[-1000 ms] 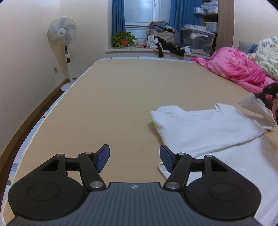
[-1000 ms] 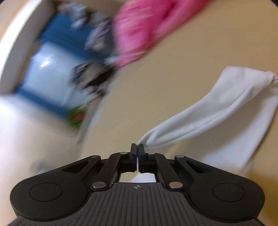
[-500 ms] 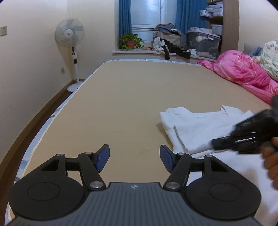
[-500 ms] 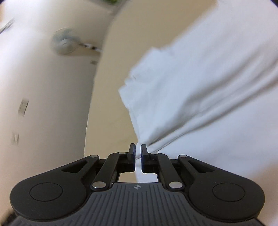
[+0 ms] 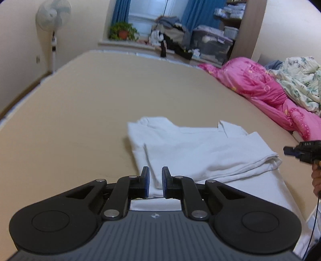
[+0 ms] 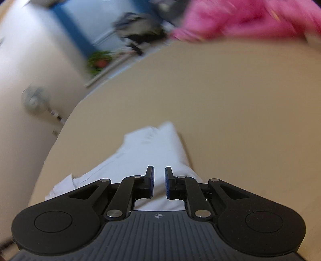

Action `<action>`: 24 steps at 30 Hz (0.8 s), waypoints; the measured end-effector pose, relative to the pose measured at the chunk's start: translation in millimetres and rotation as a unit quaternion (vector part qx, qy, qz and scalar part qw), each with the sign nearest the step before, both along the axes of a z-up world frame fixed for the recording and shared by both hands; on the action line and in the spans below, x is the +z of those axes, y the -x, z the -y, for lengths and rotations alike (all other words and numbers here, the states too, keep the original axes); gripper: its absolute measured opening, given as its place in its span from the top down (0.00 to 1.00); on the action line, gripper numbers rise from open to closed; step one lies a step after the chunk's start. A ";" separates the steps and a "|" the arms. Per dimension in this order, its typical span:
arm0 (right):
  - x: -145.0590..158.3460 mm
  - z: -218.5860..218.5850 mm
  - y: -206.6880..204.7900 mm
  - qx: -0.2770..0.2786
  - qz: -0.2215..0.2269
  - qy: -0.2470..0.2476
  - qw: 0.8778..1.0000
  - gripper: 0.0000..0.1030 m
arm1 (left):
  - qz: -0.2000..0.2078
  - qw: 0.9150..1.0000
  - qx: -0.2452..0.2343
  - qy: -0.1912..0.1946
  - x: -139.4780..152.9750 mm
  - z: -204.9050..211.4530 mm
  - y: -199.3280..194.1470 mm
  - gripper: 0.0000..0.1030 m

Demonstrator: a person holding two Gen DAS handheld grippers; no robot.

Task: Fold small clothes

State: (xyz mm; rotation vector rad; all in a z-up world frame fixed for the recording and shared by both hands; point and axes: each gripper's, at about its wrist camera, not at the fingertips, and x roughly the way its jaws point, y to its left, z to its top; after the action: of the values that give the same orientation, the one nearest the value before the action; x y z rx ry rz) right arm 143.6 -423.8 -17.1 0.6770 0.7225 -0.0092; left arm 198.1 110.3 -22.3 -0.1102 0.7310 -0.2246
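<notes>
A white garment [image 5: 200, 152] lies partly folded on the tan bed [image 5: 90, 96], one flap laid over its body. My left gripper [image 5: 155, 170] hovers at the garment's near left edge. Its jaws are closing to a narrow gap in which white cloth shows, and the pads do not press on it. In the right wrist view my right gripper [image 6: 159, 170] is opening just above the white garment [image 6: 150, 152], with nothing pinched between its blue pads. The right gripper [image 5: 301, 152] also appears at the far right of the left wrist view, held by a hand [image 5: 317, 178].
A pink quilt [image 5: 260, 86] and a floral quilt [image 5: 301, 80] are heaped along the bed's right side. A standing fan [image 5: 53, 16] is by the left wall. The windowsill holds a potted plant [image 5: 122, 32], piled clothes and a storage box [image 5: 212, 42].
My left gripper moved over the garment's near left edge and narrowed from wide open. My right gripper laid the flap over the garment, let it go and swung back to the right.
</notes>
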 end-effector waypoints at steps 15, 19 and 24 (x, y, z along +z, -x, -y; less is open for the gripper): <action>-42.5 -14.4 -39.3 -0.017 -0.056 -0.062 0.996 0.66 | -0.066 0.997 0.016 0.034 -61.6 15.4 -50.9 0.85; -43.0 -11.9 -33.7 -0.021 -0.058 -0.065 0.996 0.85 | -0.047 0.999 0.016 0.009 -56.4 16.7 -49.1 1.00; -22.6 -12.5 -17.6 -0.013 -0.020 -0.076 0.997 0.93 | 0.016 0.998 0.043 0.039 -25.2 -5.0 -42.5 1.00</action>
State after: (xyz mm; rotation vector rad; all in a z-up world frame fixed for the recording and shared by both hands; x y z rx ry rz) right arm 161.3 -411.3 -39.7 0.8331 0.7588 0.0086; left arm 240.6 115.2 -47.5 -0.2121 0.6847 -0.1723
